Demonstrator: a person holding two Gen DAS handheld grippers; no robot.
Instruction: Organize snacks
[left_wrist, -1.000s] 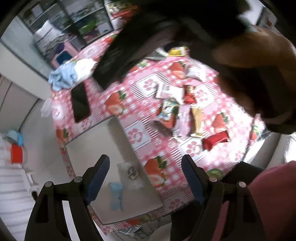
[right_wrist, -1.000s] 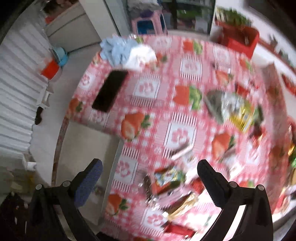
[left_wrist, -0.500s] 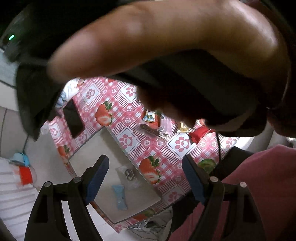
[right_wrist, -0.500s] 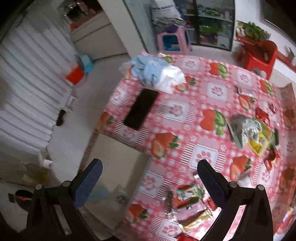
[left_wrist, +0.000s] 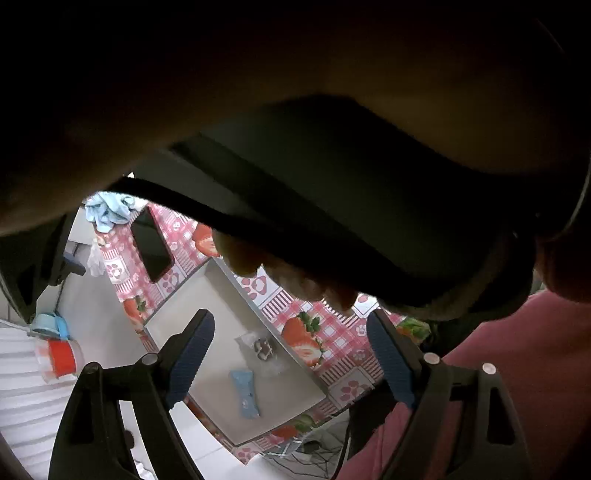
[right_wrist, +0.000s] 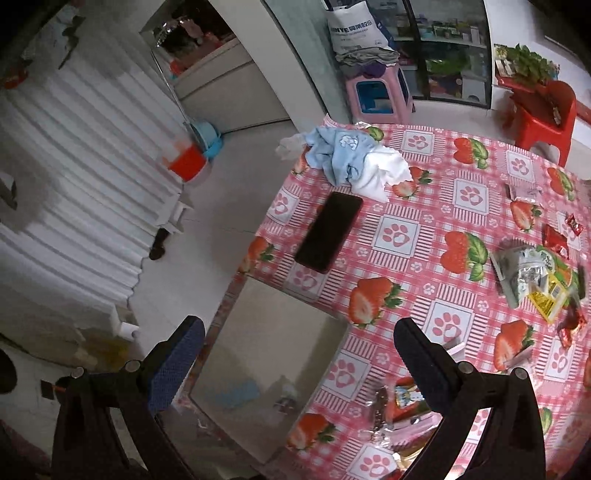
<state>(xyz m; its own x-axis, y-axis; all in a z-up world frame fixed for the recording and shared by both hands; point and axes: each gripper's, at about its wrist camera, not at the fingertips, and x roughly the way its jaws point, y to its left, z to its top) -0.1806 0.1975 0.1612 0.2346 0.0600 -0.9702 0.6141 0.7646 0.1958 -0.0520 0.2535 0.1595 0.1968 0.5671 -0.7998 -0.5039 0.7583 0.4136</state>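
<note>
Pink checked surface (right_wrist: 436, 206) fills the frame's right; a tray (right_wrist: 273, 369) sits lower centre. Left gripper (left_wrist: 291, 358), jaws just widening, and right gripper (right_wrist: 299, 362) gape empty.

Both wrist views look down from high, sharing the grey tray (left_wrist: 207, 302) and phone (right_wrist: 328, 232).

Left hand-held gripper (left_wrist: 290, 354) pointing steeply down, jaws just widened, nothing between them, right hand-held gripper (right_wrist: 299, 356) angled down, jaws apart, empty
</note>
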